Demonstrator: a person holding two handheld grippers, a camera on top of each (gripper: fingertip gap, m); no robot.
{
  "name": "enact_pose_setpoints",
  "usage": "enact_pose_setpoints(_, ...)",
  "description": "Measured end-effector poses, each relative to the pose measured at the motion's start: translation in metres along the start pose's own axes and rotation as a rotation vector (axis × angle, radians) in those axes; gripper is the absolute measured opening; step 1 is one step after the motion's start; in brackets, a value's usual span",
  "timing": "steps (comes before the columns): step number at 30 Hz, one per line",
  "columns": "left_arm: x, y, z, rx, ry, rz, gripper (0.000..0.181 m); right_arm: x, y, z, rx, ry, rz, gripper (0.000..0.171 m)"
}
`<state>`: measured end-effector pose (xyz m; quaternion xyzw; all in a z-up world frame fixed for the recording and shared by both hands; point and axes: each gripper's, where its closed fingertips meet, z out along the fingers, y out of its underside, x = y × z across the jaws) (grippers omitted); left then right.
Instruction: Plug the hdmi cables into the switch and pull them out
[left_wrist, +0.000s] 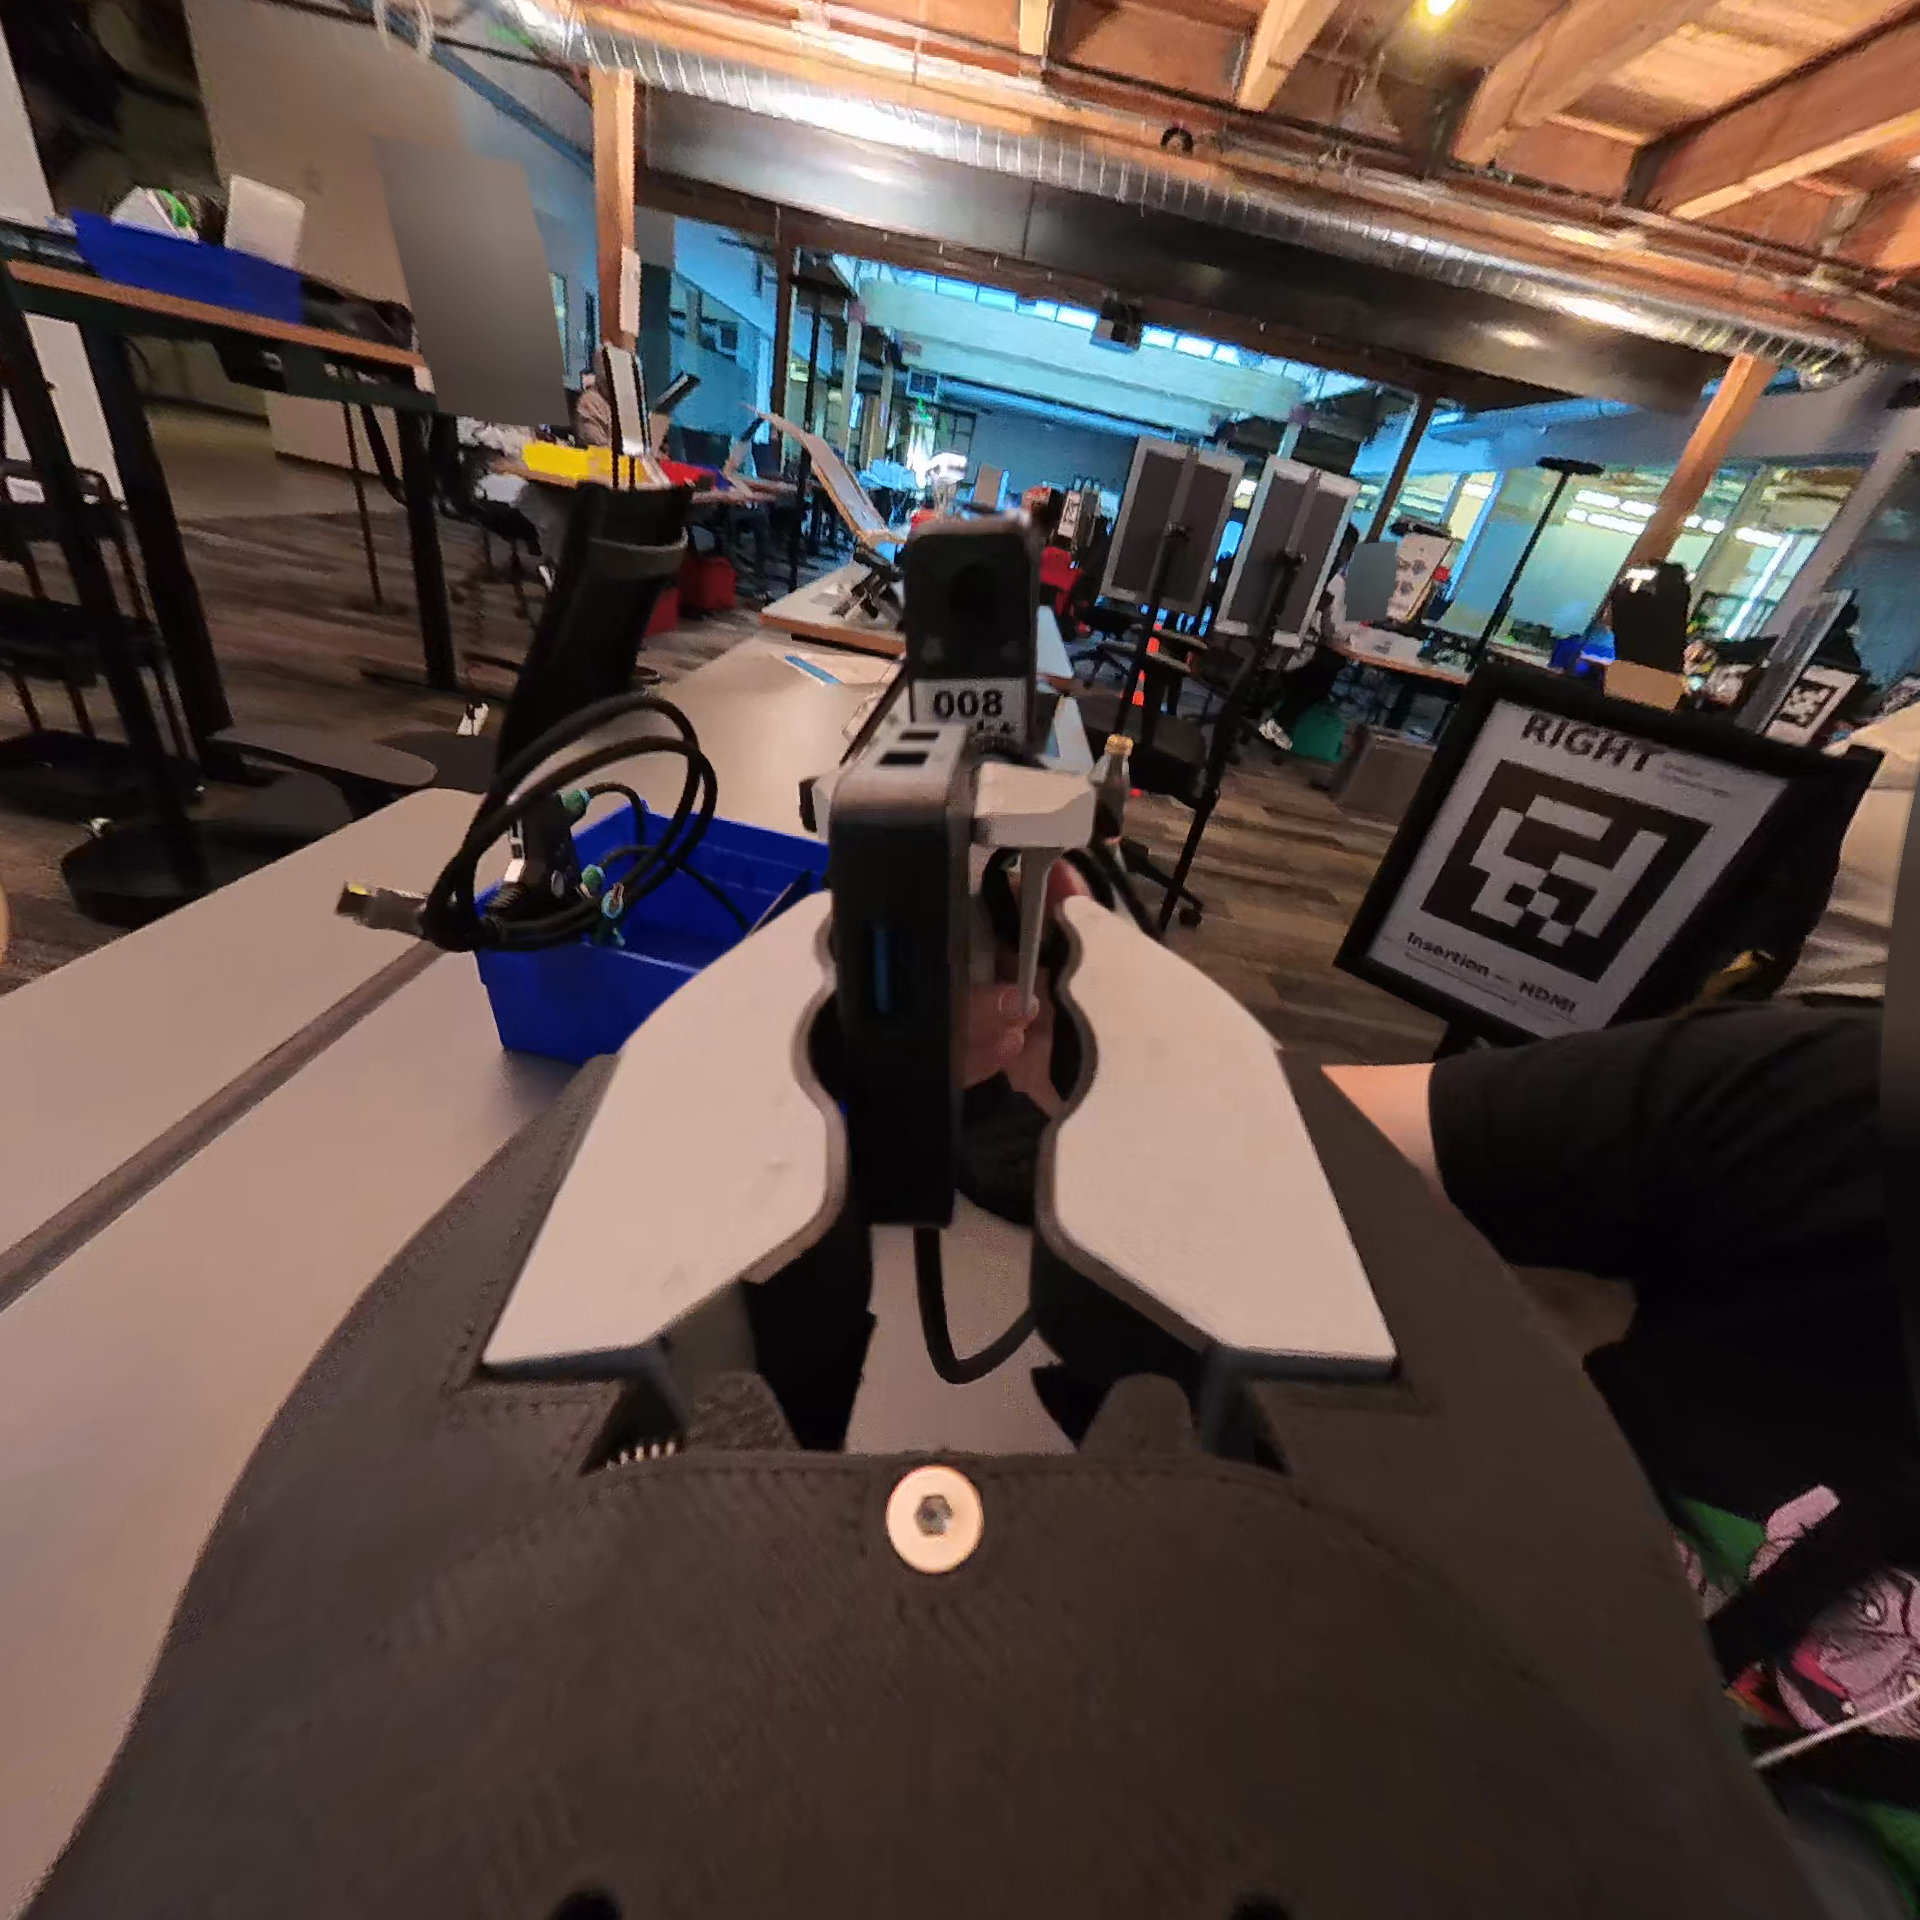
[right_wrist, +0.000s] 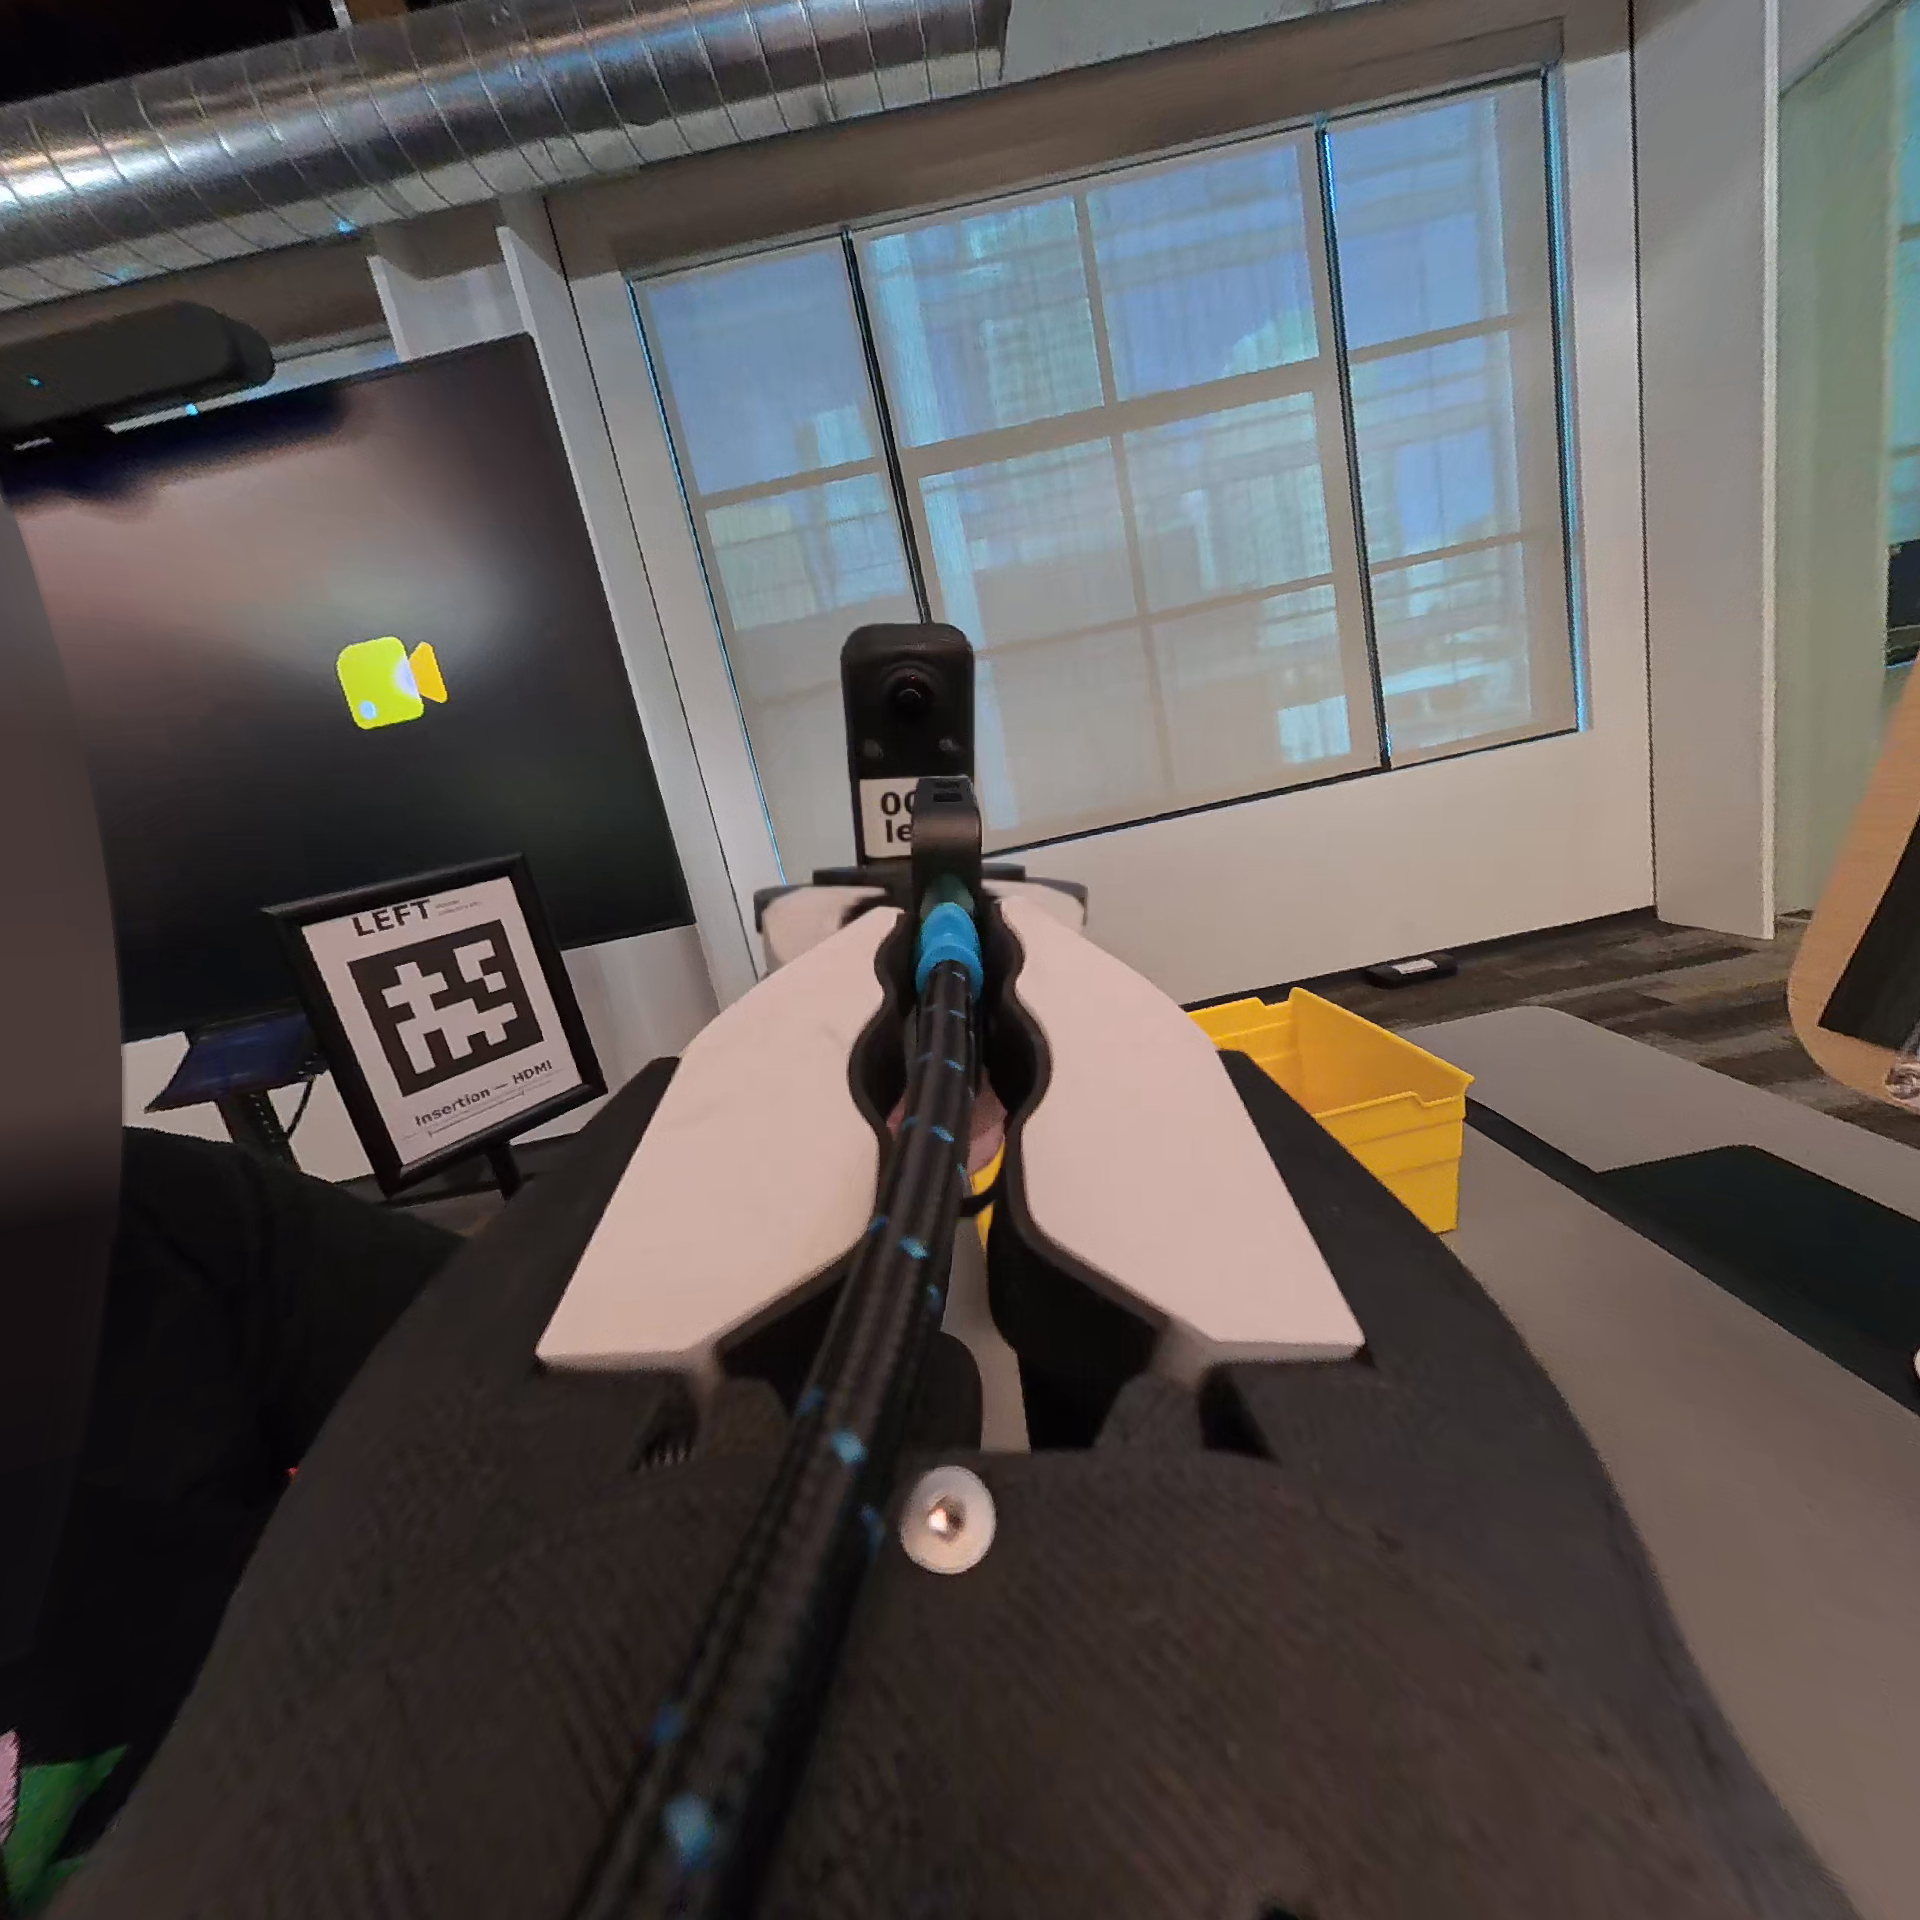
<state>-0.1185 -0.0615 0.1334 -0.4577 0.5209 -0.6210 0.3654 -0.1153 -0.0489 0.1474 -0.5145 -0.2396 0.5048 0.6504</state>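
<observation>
My left gripper (left_wrist: 940, 914) is shut on the black switch box (left_wrist: 899, 987), held on edge above the grey table (left_wrist: 208, 1091); a thin lead hangs from its near end. My right gripper (right_wrist: 945, 925) is shut on a black braided HDMI cable (right_wrist: 914, 1195) just behind its blue strain relief (right_wrist: 948, 945). The two grippers face each other nose to nose. The cable's plug end meets the black switch (right_wrist: 945, 821); I cannot tell how deep it sits. In the left wrist view the right gripper's fingers (left_wrist: 1029, 821) touch the switch's far side.
A blue bin (left_wrist: 582, 997) with several coiled cables (left_wrist: 582, 831) stands on the table to the left. A yellow bin (right_wrist: 1371, 1101) stands on the other side. Framed marker signs (left_wrist: 1558, 873) (right_wrist: 447, 1008) stand off the table. A person's black sleeve (left_wrist: 1662, 1143) is at right. Left and right tips are no more than a few centimetres apart.
</observation>
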Motion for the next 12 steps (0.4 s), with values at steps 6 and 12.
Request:
enact_pose_setpoints(6, -0.001, -0.013, -0.016, 0.071, 0.043, -0.032, 0.019, -0.004, 0.005, 0.002, -0.039, -0.016, -0.025, 0.013)
enact_pose_setpoints(12, 0.005, -0.010, -0.017, 0.033, 0.079, -0.028, 0.013, -0.011, 0.008, 0.002, -0.093, -0.023, -0.087, 0.013)
